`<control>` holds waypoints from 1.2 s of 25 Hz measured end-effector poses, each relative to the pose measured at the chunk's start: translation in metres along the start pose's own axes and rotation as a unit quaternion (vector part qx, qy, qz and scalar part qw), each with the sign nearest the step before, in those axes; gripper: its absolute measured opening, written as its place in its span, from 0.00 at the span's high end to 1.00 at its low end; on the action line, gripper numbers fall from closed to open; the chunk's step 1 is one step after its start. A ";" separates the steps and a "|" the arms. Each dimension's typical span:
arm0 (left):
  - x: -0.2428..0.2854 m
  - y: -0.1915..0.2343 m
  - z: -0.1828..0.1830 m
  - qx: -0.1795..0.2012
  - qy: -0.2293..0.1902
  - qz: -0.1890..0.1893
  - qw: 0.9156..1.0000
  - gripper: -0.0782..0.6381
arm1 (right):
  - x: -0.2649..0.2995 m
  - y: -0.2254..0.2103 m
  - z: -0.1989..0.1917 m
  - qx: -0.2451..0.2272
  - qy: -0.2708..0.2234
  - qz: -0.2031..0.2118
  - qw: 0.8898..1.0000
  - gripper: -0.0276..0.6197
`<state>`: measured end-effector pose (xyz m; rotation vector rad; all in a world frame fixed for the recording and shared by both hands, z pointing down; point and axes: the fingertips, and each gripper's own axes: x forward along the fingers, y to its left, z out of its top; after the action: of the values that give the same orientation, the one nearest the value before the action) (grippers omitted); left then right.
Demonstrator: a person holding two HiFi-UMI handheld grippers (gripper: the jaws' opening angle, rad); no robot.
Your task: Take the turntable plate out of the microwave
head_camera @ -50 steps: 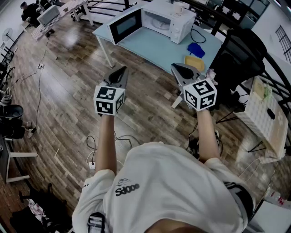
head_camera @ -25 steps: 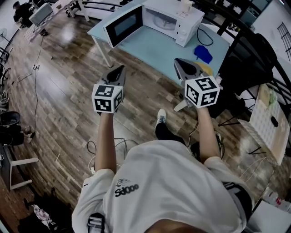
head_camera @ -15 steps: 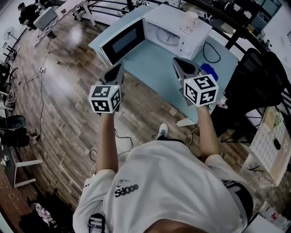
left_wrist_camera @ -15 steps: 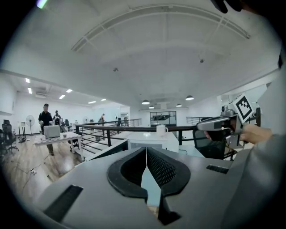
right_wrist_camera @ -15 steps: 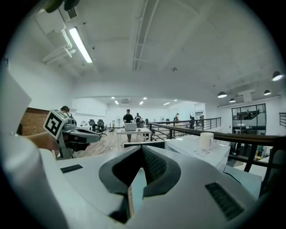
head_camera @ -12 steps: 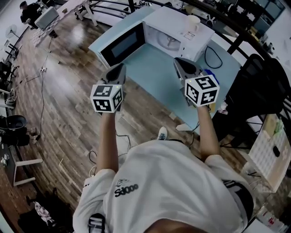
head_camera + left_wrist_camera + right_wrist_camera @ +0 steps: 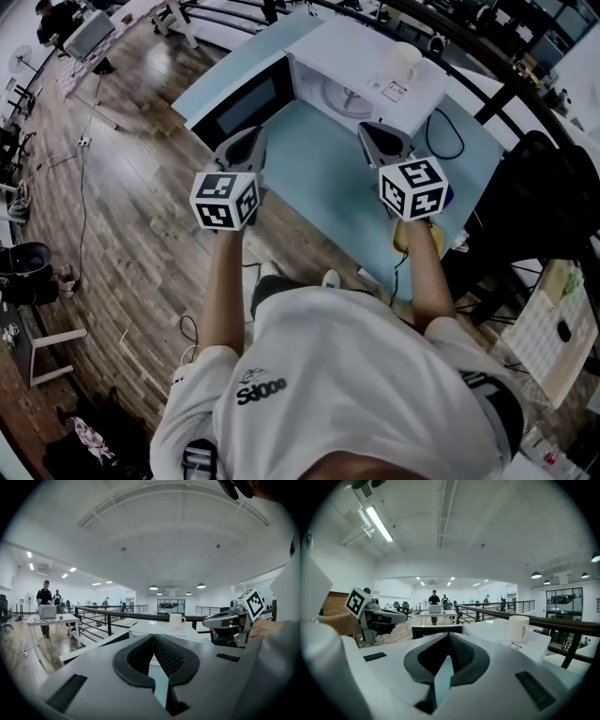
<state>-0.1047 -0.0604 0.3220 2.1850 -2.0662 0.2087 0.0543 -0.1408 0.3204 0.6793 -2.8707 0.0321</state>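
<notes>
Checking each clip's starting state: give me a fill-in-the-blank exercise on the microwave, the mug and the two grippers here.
The white box-shaped microwave has its dark-windowed door standing ____.
The round pale turntable plate lies ____ the microwave.
The white ceramic mug stands on the microwave's ____.
The left gripper and right gripper both have their jaws ____, holding nothing.
Missing words: open; inside; top; shut.

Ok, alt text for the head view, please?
A person holds the shut left gripper and right gripper out toward an open white microwave on a pale blue table. The turntable plate sits inside; a white cup stands on top.
</notes>
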 end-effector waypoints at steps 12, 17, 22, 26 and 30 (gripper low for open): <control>0.130 0.041 -0.001 0.030 -0.005 -0.118 0.993 0.87 | 0.072 -0.039 -0.010 0.064 -0.005 -0.076 0.995 0.95; 0.180 0.050 -0.002 0.001 0.005 -0.224 0.975 0.87 | 0.115 -0.055 -0.008 0.090 -0.018 -0.140 0.986 0.95; 0.220 0.048 -0.023 -0.012 0.040 -0.305 0.951 0.87 | 0.140 -0.069 -0.019 0.116 -0.015 -0.190 0.975 0.95; 0.241 0.041 -0.058 -0.064 0.088 -0.343 0.933 0.87 | 0.152 -0.074 -0.037 0.163 -0.041 -0.203 0.965 0.95; 0.254 0.044 -0.095 -0.111 0.130 -0.331 0.928 0.87 | 0.159 -0.072 -0.070 0.177 -0.011 -0.213 0.961 0.95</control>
<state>-0.1360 -0.2943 0.4630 2.4004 -1.0736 0.1658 -0.0402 -0.2708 0.4177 1.3563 -2.6956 0.4853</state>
